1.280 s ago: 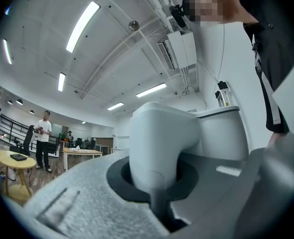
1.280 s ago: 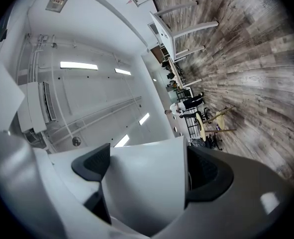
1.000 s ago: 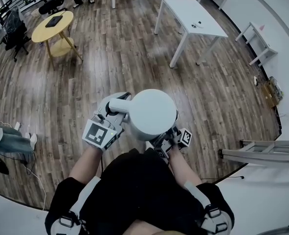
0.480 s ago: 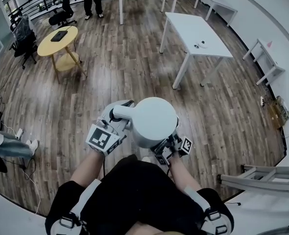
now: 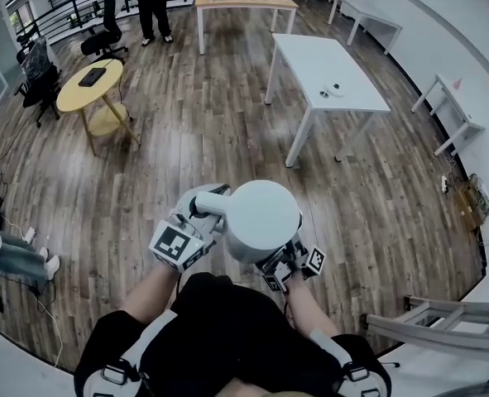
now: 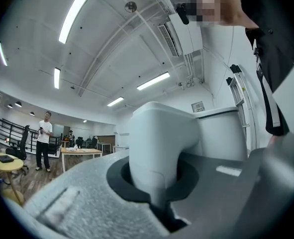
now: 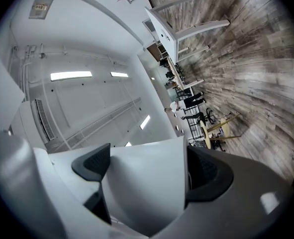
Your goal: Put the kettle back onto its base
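White plastic filled the middle of the head view, where the kettle [image 5: 263, 220] hung between the two tools, close in front of the person's chest and well above the wood floor [image 5: 186, 139] below them. The left tool [image 5: 204, 212] was clamped tight on the kettle's handle [image 6: 159, 143], its jaws closed right around the grip with no gap showing. The right tool [image 5: 282, 260], tucked under the near side of the body, had its dark pads pressed against both faces of a white edge of the kettle; which part could not be told. No base could be made out with certainty: well ahead of the tools and to their right stood a white table [image 5: 310, 52] carrying a small pale object [image 5: 333, 89], too small to identify. Judged from this, the job was at the carrying stage, with the set-down not yet begun. The risks looked plain. Smooth plastic could slide in the right tool's narrow pinch, leaving the weight on the handle and tipping the kettle, and any water inside would spill. The wide body also hid whatever lay directly beneath the tools, so a lowering done blind could land it off-centre or knock the base aside.
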Available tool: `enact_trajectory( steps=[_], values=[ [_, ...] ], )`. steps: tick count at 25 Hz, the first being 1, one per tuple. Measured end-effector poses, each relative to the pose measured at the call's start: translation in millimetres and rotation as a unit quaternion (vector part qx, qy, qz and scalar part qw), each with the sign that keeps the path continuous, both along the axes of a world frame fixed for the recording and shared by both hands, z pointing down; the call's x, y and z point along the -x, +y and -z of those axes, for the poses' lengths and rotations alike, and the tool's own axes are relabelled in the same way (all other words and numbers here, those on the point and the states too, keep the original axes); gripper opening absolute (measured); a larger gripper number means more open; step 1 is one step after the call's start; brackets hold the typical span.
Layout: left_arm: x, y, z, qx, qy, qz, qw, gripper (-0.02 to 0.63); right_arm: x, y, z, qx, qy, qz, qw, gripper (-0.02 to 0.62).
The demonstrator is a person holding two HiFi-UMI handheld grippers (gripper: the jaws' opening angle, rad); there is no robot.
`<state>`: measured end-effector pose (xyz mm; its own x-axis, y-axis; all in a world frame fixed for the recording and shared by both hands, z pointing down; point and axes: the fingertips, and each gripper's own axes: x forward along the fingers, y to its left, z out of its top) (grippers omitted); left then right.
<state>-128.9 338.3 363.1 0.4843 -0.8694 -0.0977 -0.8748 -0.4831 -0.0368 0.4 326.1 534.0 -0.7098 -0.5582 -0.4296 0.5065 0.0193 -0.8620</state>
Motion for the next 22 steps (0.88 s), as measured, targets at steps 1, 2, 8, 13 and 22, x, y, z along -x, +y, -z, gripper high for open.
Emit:
enact_trajectory(
  steps=[1, 2, 8, 13, 22],
  values=[
    [-2.0, -5.2, -0.3, -0.004, -0.001, -0.004, 1.0000, 0.003, -0.6, -3.4, 0.7, 0.001, -0.004, -0.002, 1.000, 0.485],
    [-4.1, -10.4, -0.3, -0.006, -0.003, -0.007, 1.0000, 0.003, -1.9, -6.6, 0.9, 0.001, -0.007, -0.004, 1.000, 0.485],
    [-11.7, -38.9, -3.1, 0.001, 0.002, -0.021, 0.9998, 0.003, -11.2, -31.7, -6.4, 0.007, -0.002, -0.019, 1.000, 0.484],
    [-5.8, -84.5, -7.8, -0.003, 0.006, -0.040, 0.9992, 0.003, -5.7, -72.6, -8.5, 0.006, 0.003, -0.035, 0.999, 0.483],
    [30.6, -168.5, 1.4, -0.013, 0.013, -0.050, 0.9986, 0.003, 27.8, -158.1, 3.3, -0.008, 0.009, -0.044, 0.999, 0.483]
  ],
)
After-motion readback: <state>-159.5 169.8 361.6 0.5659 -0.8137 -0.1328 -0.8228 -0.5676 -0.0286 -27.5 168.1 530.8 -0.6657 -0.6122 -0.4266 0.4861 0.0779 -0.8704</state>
